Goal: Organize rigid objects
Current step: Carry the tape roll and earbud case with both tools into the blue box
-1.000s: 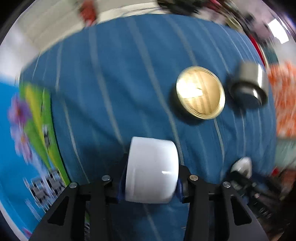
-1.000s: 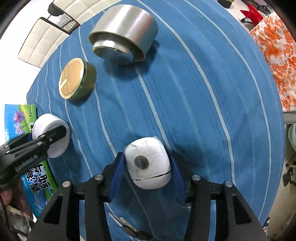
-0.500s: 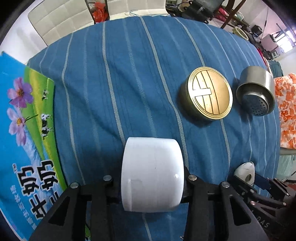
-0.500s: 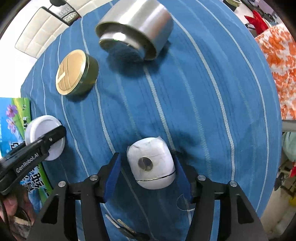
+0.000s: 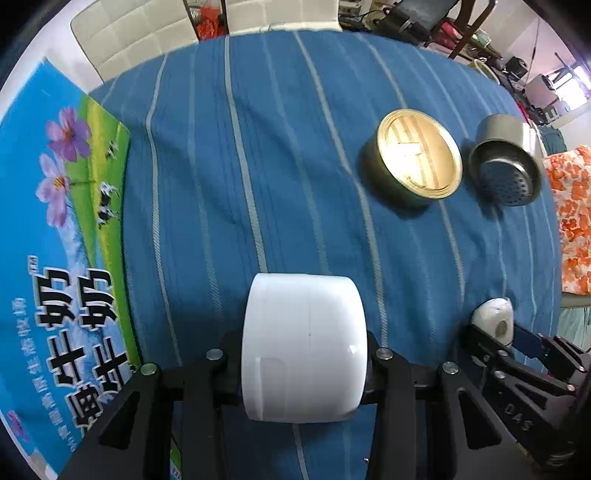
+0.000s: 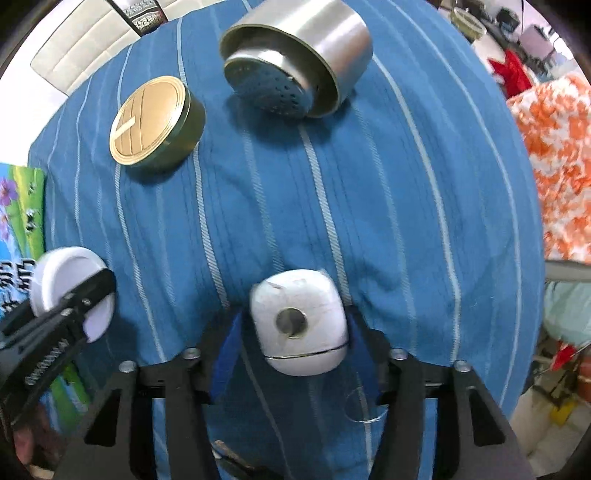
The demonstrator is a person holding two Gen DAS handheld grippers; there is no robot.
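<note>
My left gripper [image 5: 304,354] is shut on a white round jar [image 5: 303,347], held on its side above the blue striped cloth [image 5: 258,147]. The jar also shows in the right wrist view [image 6: 70,284]. My right gripper [image 6: 295,332] is shut on a small white rounded case [image 6: 299,321] with a round metal spot; it also shows at the right of the left wrist view [image 5: 495,321]. A gold round tin [image 5: 417,155] [image 6: 155,125] and a steel strainer cup [image 5: 506,162] [image 6: 295,62] lie farther back on the cloth.
A blue and green milk carton box [image 5: 55,240] lies along the left edge of the cloth. An orange patterned fabric [image 6: 550,155] lies off the right side. White chairs [image 5: 147,33] stand behind the table.
Both grippers moved a little forward and closer to the cloth with their objects still held. The tin and the strainer cup stayed where they were.
</note>
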